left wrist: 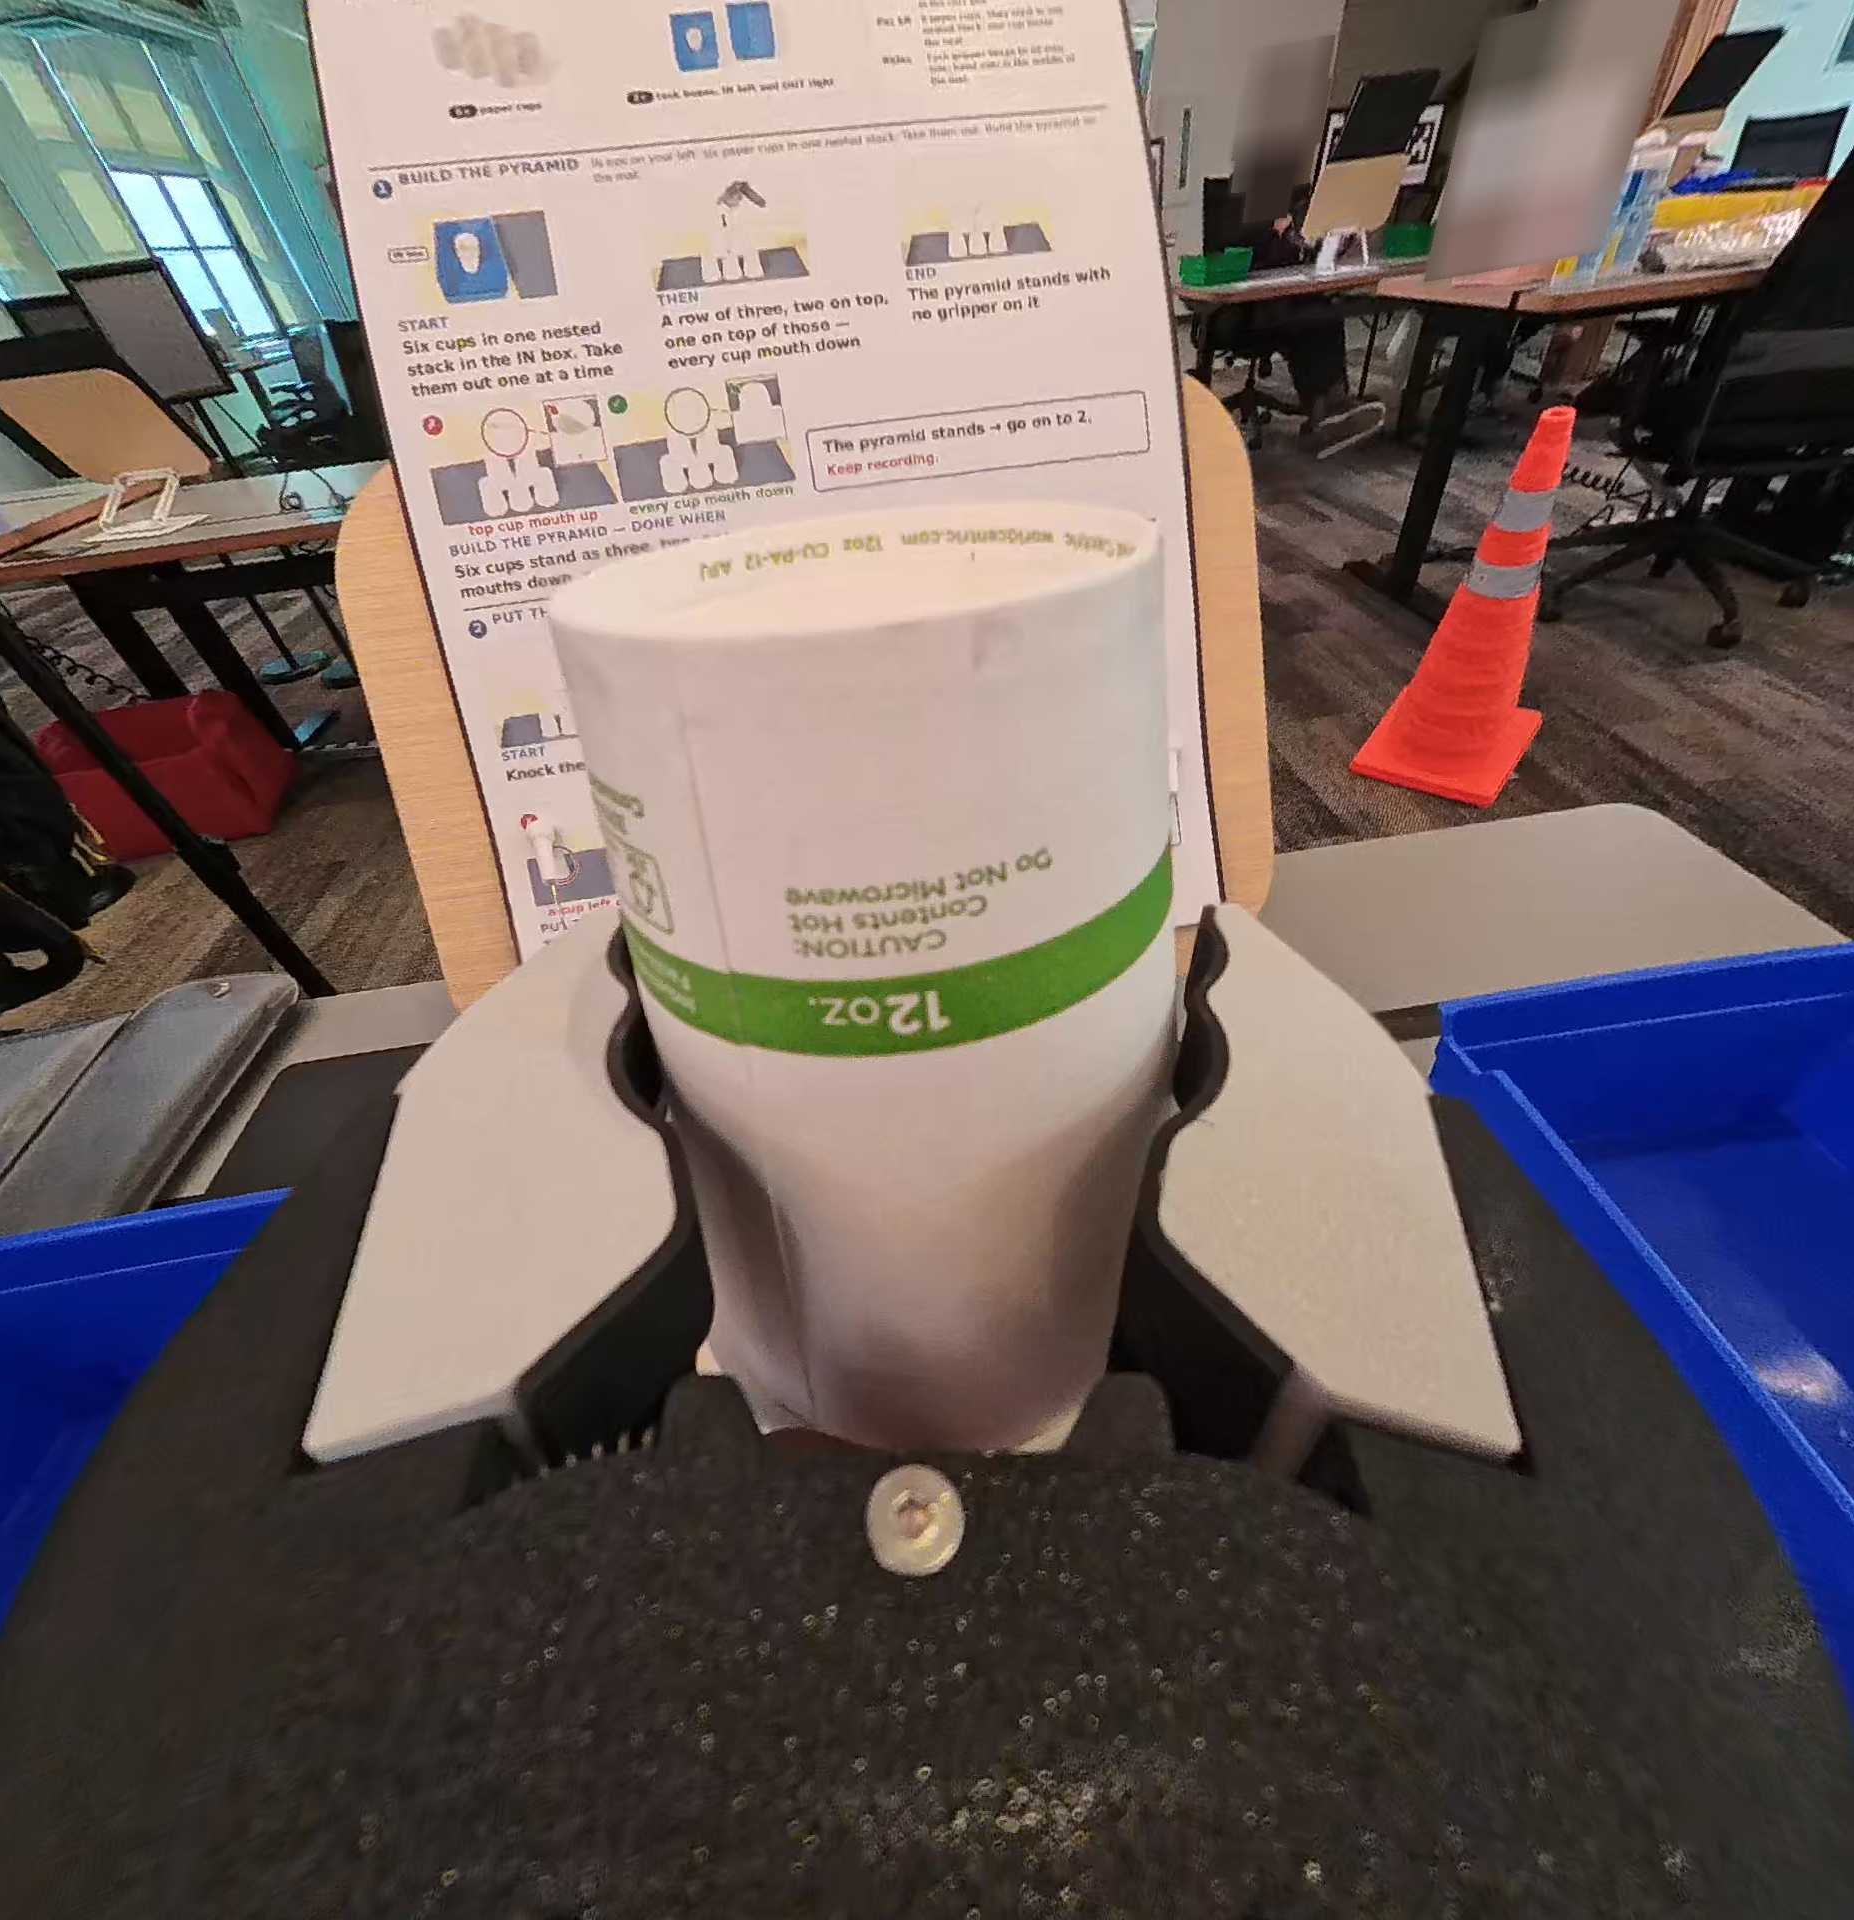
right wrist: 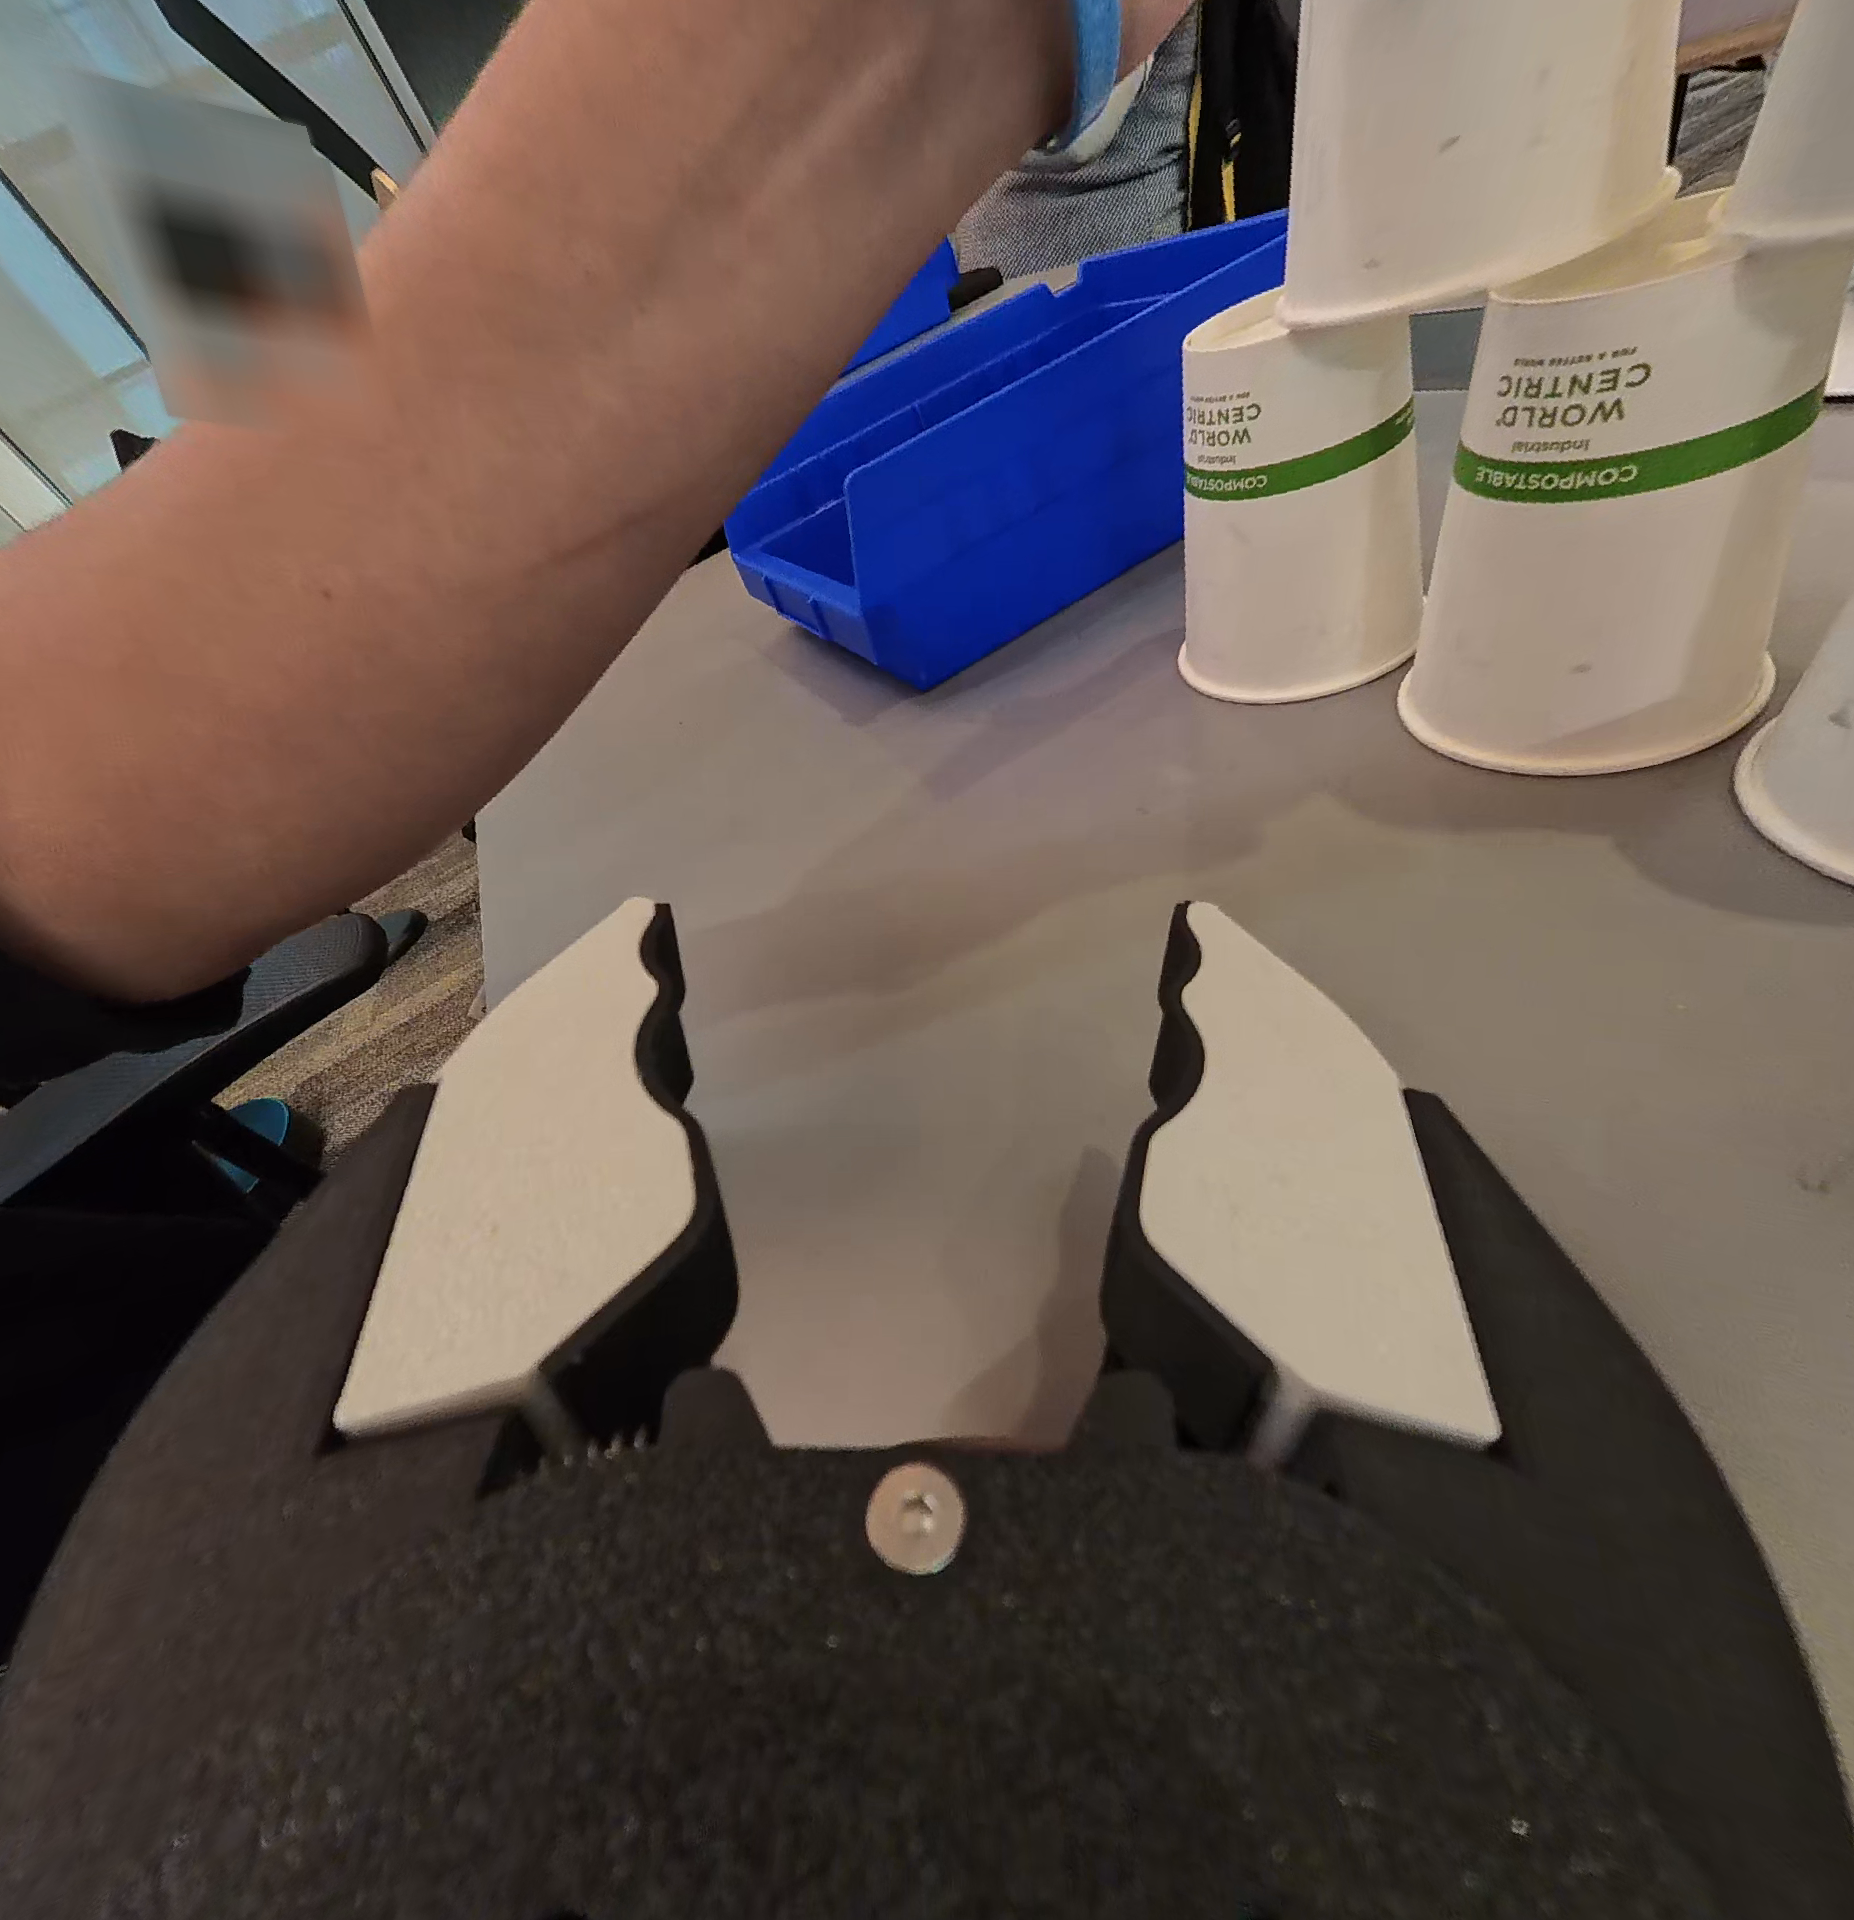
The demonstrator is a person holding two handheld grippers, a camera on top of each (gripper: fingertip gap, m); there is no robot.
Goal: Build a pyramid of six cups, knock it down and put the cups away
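My left gripper (left wrist: 907,935) is shut on a white paper cup (left wrist: 881,790) with a green band, held mouth down with its base pointing up and away, above the table between two blue bins. My right gripper (right wrist: 923,925) is open and empty, low over the grey table (right wrist: 954,883). In the right wrist view several white cups stand mouth down at the upper right: a left bottom cup (right wrist: 1297,520), a middle bottom cup (right wrist: 1609,561), a third at the right edge (right wrist: 1827,790), and two more on top, one (right wrist: 1463,156) leaning and one (right wrist: 1827,114).
A blue bin (right wrist: 985,468) lies left of the stacked cups; blue bins also flank my left gripper, one at the left (left wrist: 81,1351) and one at the right (left wrist: 1681,1143). A person's forearm (right wrist: 435,468) crosses the upper left. An instruction sheet (left wrist: 757,312) stands ahead, an orange cone (left wrist: 1484,623) on the floor beyond.
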